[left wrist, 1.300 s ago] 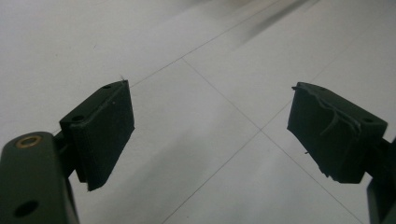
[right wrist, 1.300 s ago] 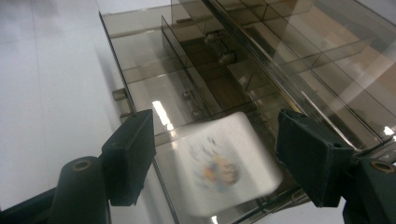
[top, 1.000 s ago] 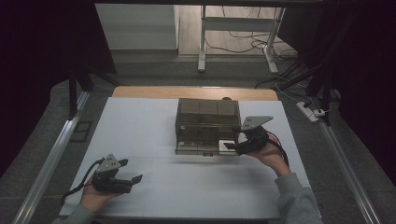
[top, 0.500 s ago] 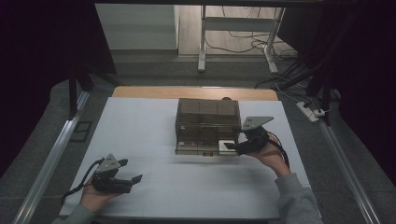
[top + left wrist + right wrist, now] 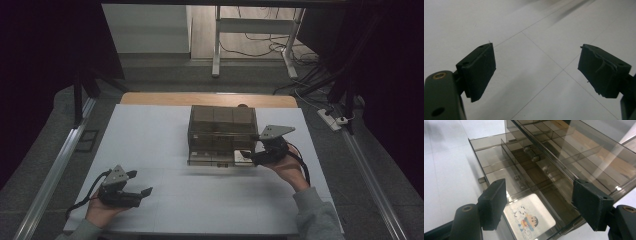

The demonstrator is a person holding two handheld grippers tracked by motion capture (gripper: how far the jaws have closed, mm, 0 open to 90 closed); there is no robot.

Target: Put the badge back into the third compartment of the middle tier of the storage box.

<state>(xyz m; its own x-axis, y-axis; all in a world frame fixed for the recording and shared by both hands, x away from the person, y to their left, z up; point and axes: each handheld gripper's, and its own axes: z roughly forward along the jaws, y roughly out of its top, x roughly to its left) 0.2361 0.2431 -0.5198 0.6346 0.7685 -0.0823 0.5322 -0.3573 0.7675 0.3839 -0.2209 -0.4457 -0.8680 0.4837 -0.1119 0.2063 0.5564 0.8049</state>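
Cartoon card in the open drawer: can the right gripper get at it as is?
Probably yes. The right gripper is open at the pulled-out drawer, the card lies flat and uncovered between its jaws. Lying flat, it may be hard to pinch.

Dim room, white table, dark all around

The white table top [image 5: 150, 150] sits at centre, with a wooden edge strip [image 5: 210, 99] along its 12 o'clock side. Metal rails run down at 9 o'clock [image 5: 55, 175] and 3 o'clock [image 5: 370, 175]. Grey floor [image 5: 165, 75] lies beyond; at 12 o'clock a white desk frame [image 5: 252, 25] stands over loose cables [image 5: 240, 47]. A power strip [image 5: 330, 119] lies at 2 o'clock. Both sides fall into deep shadow.
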